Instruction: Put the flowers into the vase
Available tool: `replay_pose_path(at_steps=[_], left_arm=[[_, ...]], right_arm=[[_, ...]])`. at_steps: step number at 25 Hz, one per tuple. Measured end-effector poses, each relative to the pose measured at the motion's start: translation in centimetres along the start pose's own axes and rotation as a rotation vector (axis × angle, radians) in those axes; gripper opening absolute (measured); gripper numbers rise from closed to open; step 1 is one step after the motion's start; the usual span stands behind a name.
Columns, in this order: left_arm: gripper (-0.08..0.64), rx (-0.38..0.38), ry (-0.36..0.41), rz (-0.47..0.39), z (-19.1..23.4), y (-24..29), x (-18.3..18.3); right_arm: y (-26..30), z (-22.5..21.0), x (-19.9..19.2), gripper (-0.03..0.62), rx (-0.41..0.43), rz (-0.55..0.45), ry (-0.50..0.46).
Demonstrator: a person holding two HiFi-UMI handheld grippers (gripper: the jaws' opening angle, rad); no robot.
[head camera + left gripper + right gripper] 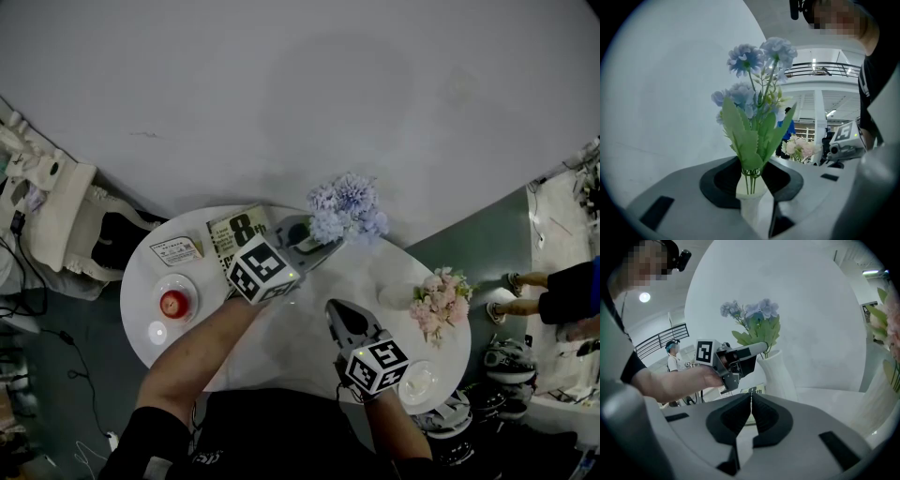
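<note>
Nearest the head camera is the right gripper [336,309], hovering over the near part of the white table [281,347]. Its jaws are pressed together with nothing between them, as its own view confirms. It points toward the far side, well short of the flowers.

Farther off and to the left, the left gripper [319,246] reaches to the foot of the blue flowers [347,208]. In its own view the stems already stand inside the white vase [751,206], with leaves and blooms rising upright above the rim. The vase neck sits between the spread jaws, which stand apart on either side of it. Whether either pad brushes the neck cannot be told. From the right gripper view, the left gripper's tips sit level with the vase rim, beside the lowest leaves.

Judged from this, the main step looks done: the blue bunch is in the vase and the vase is upright on the table. What seems left is to draw the left gripper back toward the near side without catching the neck or leaves.

At the right of the table, pink flowers [441,298] stand upright, apparently in a vase of their own, well apart from both grippers.
</note>
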State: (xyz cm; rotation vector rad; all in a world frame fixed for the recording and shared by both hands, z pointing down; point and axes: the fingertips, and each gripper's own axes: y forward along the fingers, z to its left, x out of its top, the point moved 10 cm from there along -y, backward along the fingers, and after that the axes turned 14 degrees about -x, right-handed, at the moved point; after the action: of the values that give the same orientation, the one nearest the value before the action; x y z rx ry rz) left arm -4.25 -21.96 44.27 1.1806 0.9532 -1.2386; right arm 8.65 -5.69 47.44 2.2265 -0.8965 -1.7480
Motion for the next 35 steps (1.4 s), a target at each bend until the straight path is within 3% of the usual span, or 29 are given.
replay_pose_path(at_steps=[15, 35], left_arm=[[0.155, 0.002, -0.063, 0.009, 0.02, -0.29, -0.56], [0.202, 0.013, -0.048, 0.03, -0.39, -0.34, -0.63]], right_arm=[[-0.25, 0.34, -0.14, 0.026, -0.003, 0.001, 0.003], [-0.75, 0.33, -0.44, 0.026, -0.011, -0.003, 0.005]])
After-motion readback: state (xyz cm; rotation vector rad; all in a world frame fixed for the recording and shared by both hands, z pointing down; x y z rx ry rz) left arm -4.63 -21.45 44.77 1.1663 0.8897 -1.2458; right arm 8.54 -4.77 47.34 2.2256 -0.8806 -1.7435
